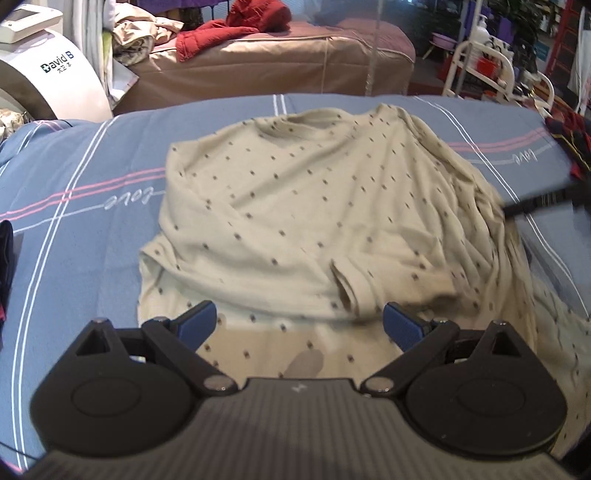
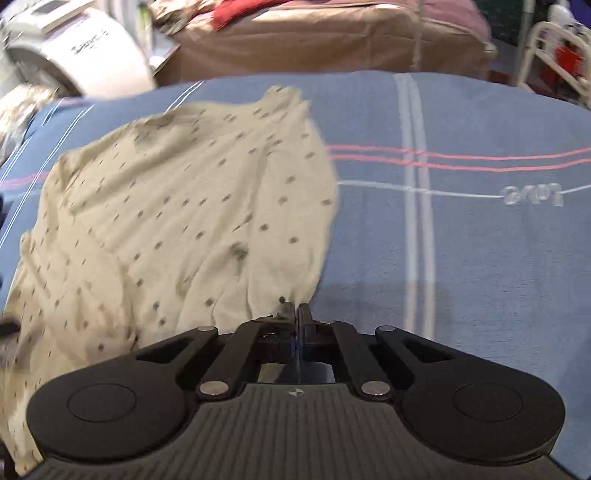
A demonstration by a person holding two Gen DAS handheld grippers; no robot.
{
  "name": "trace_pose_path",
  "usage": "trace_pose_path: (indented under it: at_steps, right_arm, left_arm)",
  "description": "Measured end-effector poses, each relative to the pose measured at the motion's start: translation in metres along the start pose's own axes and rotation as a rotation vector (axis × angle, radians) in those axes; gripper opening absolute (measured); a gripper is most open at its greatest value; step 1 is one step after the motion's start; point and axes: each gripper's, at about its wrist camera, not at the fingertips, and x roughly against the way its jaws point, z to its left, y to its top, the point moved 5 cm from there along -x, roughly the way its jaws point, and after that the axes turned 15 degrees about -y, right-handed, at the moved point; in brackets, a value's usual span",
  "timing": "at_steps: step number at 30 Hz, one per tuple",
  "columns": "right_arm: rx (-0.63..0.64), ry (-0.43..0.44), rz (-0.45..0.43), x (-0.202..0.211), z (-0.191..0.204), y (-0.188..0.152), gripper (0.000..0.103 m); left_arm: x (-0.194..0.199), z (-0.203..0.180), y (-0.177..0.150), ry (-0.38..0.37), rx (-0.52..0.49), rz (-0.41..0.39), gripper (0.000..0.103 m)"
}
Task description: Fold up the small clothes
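A cream shirt with small dark dots [image 1: 303,206] lies rumpled on the blue striped bedsheet [image 1: 92,229]. Its left sleeve is folded in over the body. My left gripper [image 1: 299,325] is open, its blue pads [image 1: 195,321] spread just above the shirt's near hem, holding nothing. My right gripper [image 2: 295,314] is shut on the shirt's right edge [image 2: 288,291] and lifts it a little, so the cloth [image 2: 184,206] pulls into folds toward it. The right gripper's arm shows blurred at the right of the left wrist view [image 1: 543,201].
A brown covered couch [image 1: 280,66] with red clothing [image 1: 236,29] stands behind the bed. A white machine [image 1: 48,62] is at the far left and a white metal rack [image 1: 487,70] at the far right. Dark garments lie at the sheet's left [image 1: 5,254] and right [image 1: 572,136] edges.
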Motion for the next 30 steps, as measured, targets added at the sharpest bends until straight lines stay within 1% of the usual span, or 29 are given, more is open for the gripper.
trace_pose_path:
  at_steps: [1,2,3,4,5,6,8,9,10,11,12,13,14,15,16,18,19,20,21,23,24,25,26,27,28,29,30]
  right_arm:
    - [-0.03,-0.021,-0.019,0.004,-0.011,0.005,0.0]
    - [-0.048,-0.063,-0.048,0.009,-0.025,0.011,0.0]
    - [-0.045,-0.119,-0.084,0.013,-0.037,0.017,0.0]
    - [-0.028,-0.199,-0.126,0.018,-0.053,0.025,0.0]
    - [-0.03,-0.256,-0.148,0.02,-0.069,0.031,0.0]
    - [-0.043,-0.309,-0.159,0.02,-0.087,0.038,0.0]
    - [-0.055,-0.36,-0.167,0.015,-0.113,0.046,0.0]
    - [-0.074,-0.38,-0.184,0.013,-0.123,0.049,0.004]
    - [-0.084,-0.418,-0.206,0.011,-0.131,0.05,0.028]
    - [-0.09,-0.428,-0.204,0.009,-0.136,0.05,0.042]
    - [-0.112,-0.404,-0.166,0.007,-0.14,0.048,0.069]
    - [-0.161,-0.358,-0.147,0.012,-0.145,0.04,0.071]
    - [-0.197,-0.297,-0.168,0.022,-0.143,0.032,0.069]
    - [-0.206,-0.231,-0.199,0.036,-0.136,0.02,0.072]
    - [-0.176,-0.187,-0.198,0.044,-0.126,0.009,0.076]
    - [-0.104,-0.118,-0.162,0.06,-0.104,-0.022,0.077]
    - [-0.081,-0.051,-0.148,0.071,-0.095,-0.043,0.077]
    - [-0.06,0.011,-0.137,0.08,-0.088,-0.063,0.077]
    - [-0.042,0.055,-0.12,0.088,-0.081,-0.084,0.077]
    - [-0.013,0.089,-0.088,0.099,-0.073,-0.119,0.077]
    - [-0.001,0.098,-0.065,0.104,-0.071,-0.135,0.077]
    - [0.004,0.106,-0.047,0.107,-0.07,-0.148,0.077]
    - [-0.004,0.116,-0.028,0.11,-0.071,-0.158,0.077]
    - [-0.038,0.135,-0.007,0.111,-0.073,-0.166,0.077]
    - [-0.075,0.165,0.018,0.112,-0.076,-0.172,0.077]
    - [-0.099,0.189,0.037,0.113,-0.077,-0.177,0.077]
    - [-0.108,0.19,0.042,0.112,-0.077,-0.182,0.077]
  left_arm:
    - [0.0,-0.003,-0.006,0.0,-0.007,0.008,0.098]
    - [0.001,-0.006,-0.011,0.003,-0.013,0.017,0.098]
    - [0.0,-0.007,-0.015,0.004,-0.011,0.025,0.098]
    - [0.001,-0.008,-0.02,0.0,-0.002,0.033,0.098]
    - [0.001,-0.008,-0.022,-0.006,0.006,0.036,0.098]
    - [0.003,-0.008,-0.025,-0.011,0.013,0.034,0.098]
    - [0.006,-0.008,-0.03,-0.008,0.016,0.035,0.098]
    - [0.007,-0.007,-0.032,-0.004,0.016,0.036,0.098]
    - [0.009,-0.005,-0.034,0.003,0.017,0.035,0.098]
    - [0.012,-0.003,-0.037,0.009,0.02,0.035,0.098]
    - [0.015,-0.001,-0.04,0.017,0.023,0.036,0.098]
    - [0.021,0.002,-0.044,0.028,0.027,0.033,0.098]
    - [0.029,0.007,-0.049,0.042,0.031,0.024,0.098]
    - [0.037,0.013,-0.055,0.058,0.039,0.014,0.098]
    - [0.047,0.021,-0.063,0.072,0.055,0.007,0.098]
    - [0.068,0.037,-0.081,0.078,0.098,0.0,0.098]
    - [0.079,0.047,-0.091,0.072,0.127,-0.005,0.097]
    - [0.088,0.053,-0.101,0.065,0.152,-0.007,0.092]
    - [0.098,0.059,-0.109,0.053,0.181,-0.003,0.089]
    - [0.11,0.066,-0.128,0.017,0.228,0.02,0.078]
    - [0.113,0.067,-0.136,0.015,0.232,0.038,0.075]
    - [0.115,0.067,-0.146,0.028,0.22,0.062,0.07]
    - [0.115,0.066,-0.154,0.043,0.206,0.086,0.069]
    - [0.115,0.065,-0.162,0.045,0.196,0.107,0.068]
    - [0.114,0.063,-0.168,0.029,0.189,0.126,0.065]
    - [0.113,0.06,-0.174,0.004,0.188,0.141,0.064]
    - [0.11,0.057,-0.179,-0.013,0.186,0.157,0.064]
